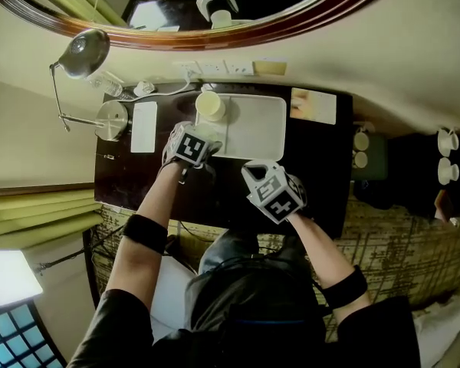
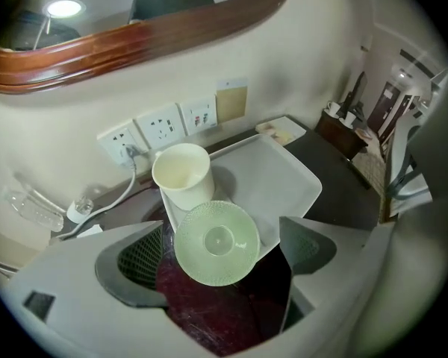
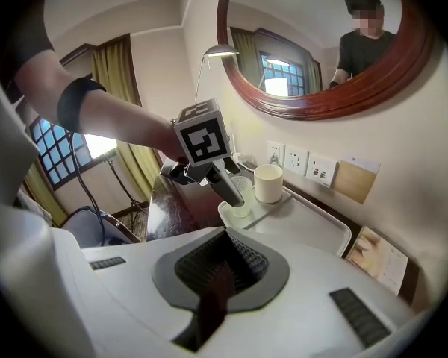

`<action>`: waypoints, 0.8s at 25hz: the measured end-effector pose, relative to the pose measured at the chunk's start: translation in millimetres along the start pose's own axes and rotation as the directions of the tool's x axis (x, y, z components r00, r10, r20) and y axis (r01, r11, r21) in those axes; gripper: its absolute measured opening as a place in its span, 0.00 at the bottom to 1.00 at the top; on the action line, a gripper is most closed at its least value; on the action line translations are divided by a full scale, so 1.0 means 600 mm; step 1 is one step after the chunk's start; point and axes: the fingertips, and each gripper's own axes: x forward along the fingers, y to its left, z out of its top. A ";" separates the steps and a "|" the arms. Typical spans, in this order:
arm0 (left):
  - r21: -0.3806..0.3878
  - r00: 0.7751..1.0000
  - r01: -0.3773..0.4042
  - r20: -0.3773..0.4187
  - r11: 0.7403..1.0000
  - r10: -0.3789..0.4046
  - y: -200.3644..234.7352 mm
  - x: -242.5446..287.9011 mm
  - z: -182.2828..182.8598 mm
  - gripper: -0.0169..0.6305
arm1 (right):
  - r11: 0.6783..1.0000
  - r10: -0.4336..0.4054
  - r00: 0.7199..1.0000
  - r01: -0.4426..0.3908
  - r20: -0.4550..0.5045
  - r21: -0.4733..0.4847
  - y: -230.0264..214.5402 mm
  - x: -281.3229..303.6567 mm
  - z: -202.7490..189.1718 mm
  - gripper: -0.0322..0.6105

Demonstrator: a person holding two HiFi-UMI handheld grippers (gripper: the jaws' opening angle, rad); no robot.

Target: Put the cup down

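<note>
A pale green patterned glass cup (image 2: pixel 216 243) stands at the near corner of a small white tray (image 2: pixel 173 216), seen from above between the jaws of my left gripper (image 2: pixel 224 253). Those jaws are spread wide, with a gap showing on each side of the glass. The right gripper view shows the same glass (image 3: pixel 244 200) partly behind a finger of the left gripper (image 3: pixel 237 197). A white paper cup (image 2: pixel 183 174) (image 1: pixel 210 106) stands just behind it. My right gripper (image 3: pixel 222 278) (image 1: pixel 254 172) hovers shut and empty over the dark desk (image 1: pixel 322 175), nearer the person.
A large white tray (image 1: pixel 261 129) lies on the desk behind the cups. A desk lamp (image 1: pixel 84 52), a plastic bottle (image 1: pixel 107 84), a white card (image 1: pixel 144 126) and a leaflet (image 1: pixel 313 106) ring it. Wall sockets (image 2: pixel 163 127) with a plugged cable sit below the mirror.
</note>
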 end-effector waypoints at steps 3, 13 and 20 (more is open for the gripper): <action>-0.002 1.000 -0.001 -0.020 1.000 0.001 0.007 0.015 -0.007 0.78 | 1.000 0.001 1.000 -0.001 0.000 0.008 -0.001 0.007 0.000 0.06; -0.037 0.997 0.039 -0.062 0.999 -0.041 0.003 0.044 -0.023 0.69 | 1.000 0.000 1.000 0.000 -0.002 0.031 -0.011 0.010 -0.008 0.06; -0.039 0.997 0.037 -0.060 0.999 -0.039 -0.004 0.036 -0.022 0.63 | 0.999 -0.010 1.000 0.010 0.001 0.040 -0.017 -0.004 -0.015 0.06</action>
